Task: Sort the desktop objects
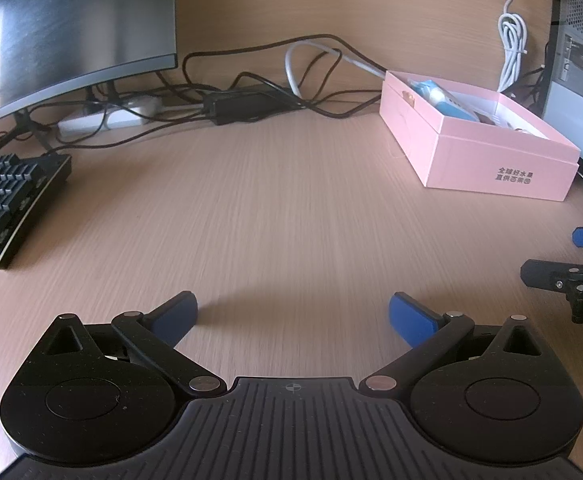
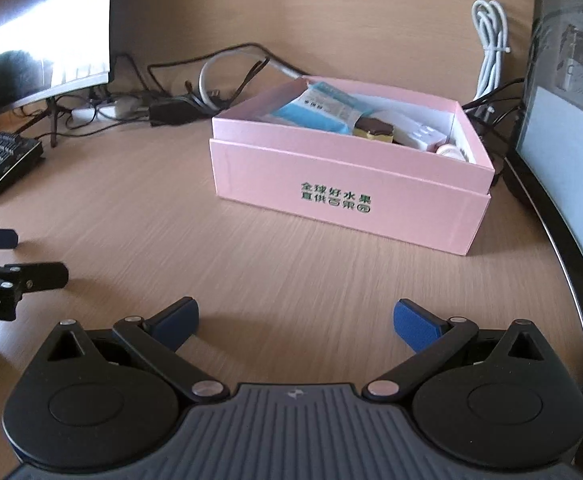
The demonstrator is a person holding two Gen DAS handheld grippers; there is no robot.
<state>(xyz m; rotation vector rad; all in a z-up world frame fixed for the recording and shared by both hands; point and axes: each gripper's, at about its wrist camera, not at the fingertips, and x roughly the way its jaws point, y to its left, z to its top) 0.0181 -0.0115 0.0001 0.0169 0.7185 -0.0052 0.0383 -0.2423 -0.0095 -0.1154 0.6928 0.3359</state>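
Note:
An open pink box [image 2: 347,192] with green characters on its front stands on the wooden desk [image 2: 171,208]. It holds a blue-and-white packet [image 2: 319,110], a brown-and-yellow item [image 2: 375,130], a white item [image 2: 423,138] and a small round thing [image 2: 451,151]. The box also shows in the left wrist view [image 1: 487,160] at the right. My left gripper [image 1: 293,316] is open and empty, low over bare desk. My right gripper [image 2: 295,320] is open and empty, in front of the box. Each gripper shows at the edge of the other's view.
A curved monitor [image 1: 63,24] and a black keyboard [image 1: 7,200] are at the left. Tangled black cables, a power brick [image 1: 247,106] and a white power strip [image 1: 99,120] lie along the back wall. A coiled white cable [image 2: 491,44] hangs near a computer case [image 2: 571,112] at the right.

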